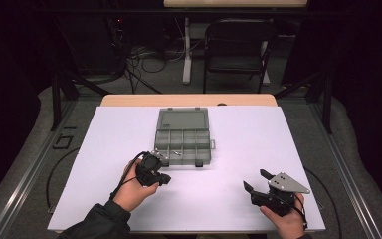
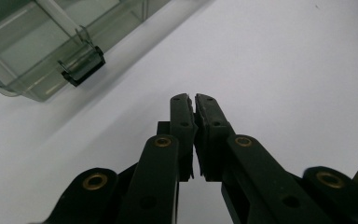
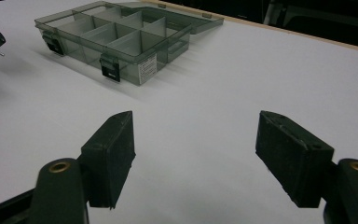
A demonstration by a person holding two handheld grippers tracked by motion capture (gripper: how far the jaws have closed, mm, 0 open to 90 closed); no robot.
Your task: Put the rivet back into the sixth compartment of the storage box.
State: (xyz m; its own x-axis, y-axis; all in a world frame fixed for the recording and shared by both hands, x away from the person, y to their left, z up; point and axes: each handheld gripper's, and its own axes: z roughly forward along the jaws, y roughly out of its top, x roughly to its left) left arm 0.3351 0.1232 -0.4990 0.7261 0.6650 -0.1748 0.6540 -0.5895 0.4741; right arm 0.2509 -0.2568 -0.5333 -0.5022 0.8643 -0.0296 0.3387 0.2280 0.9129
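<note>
From the high view, a grey see-through box [image 1: 183,140] lies open on the white table [image 1: 238,149], its lid folded back toward the far edge; small metal bits sit in the near compartments, too small to name; the left gripper [image 1: 165,178] hovers just beside the box's near left corner, its tips hard to make out against the dark body of the tool; the right gripper [image 1: 257,180] rests well apart from the box at the near right, jaws spread with nothing between them.

In the left gripper view, the jaws are clenched, pads pressed together above bare table; whether anything tiny is pinched there I cannot tell; the box's near corner with a black latch [image 2: 83,66] is cut off at the upper left.

In the right gripper view, the two jaws stand wide over the table; the box [image 3: 121,39] lies ahead to the left, dividers visible, contents not discernible; a dark tip of the other tool is cut off at the left edge.
</note>
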